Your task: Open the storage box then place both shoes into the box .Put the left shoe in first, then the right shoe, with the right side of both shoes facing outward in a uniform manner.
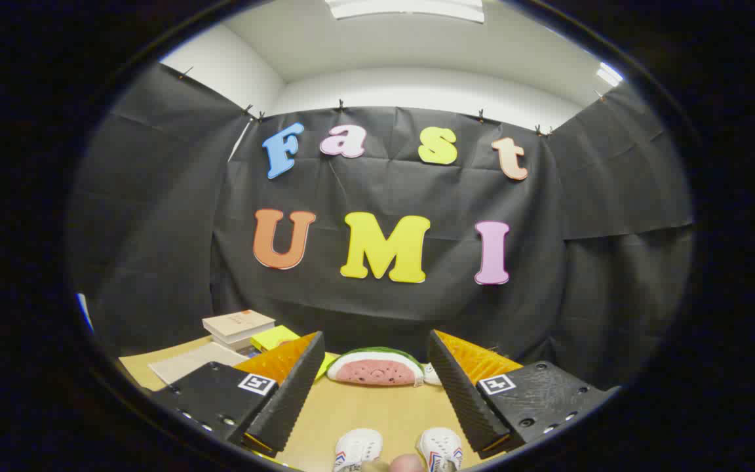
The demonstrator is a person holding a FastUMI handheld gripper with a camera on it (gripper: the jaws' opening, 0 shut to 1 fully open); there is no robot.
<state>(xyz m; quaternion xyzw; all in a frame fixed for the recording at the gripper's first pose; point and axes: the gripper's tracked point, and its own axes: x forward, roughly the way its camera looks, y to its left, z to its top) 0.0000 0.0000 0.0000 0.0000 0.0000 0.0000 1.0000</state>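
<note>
Nothing is judged as being done yet: the tool [377, 400] is being held spread and empty above the tan wooden surface [384, 410], the two white perforated shoes [398, 450] lying between its fingers, unboxed

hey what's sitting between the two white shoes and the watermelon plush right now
Only bare wooden tabletop lies between the white shoes and the watermelon plush in the gripper view. The open gripper hangs over that stretch, holding nothing.

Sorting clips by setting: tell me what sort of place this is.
Probably a staged recording booth, not a home: black cloth wall pinned up around a small wooden table with props, a watermelon plush, books and white shoes. The hand-held gripper is open above the table.
</note>
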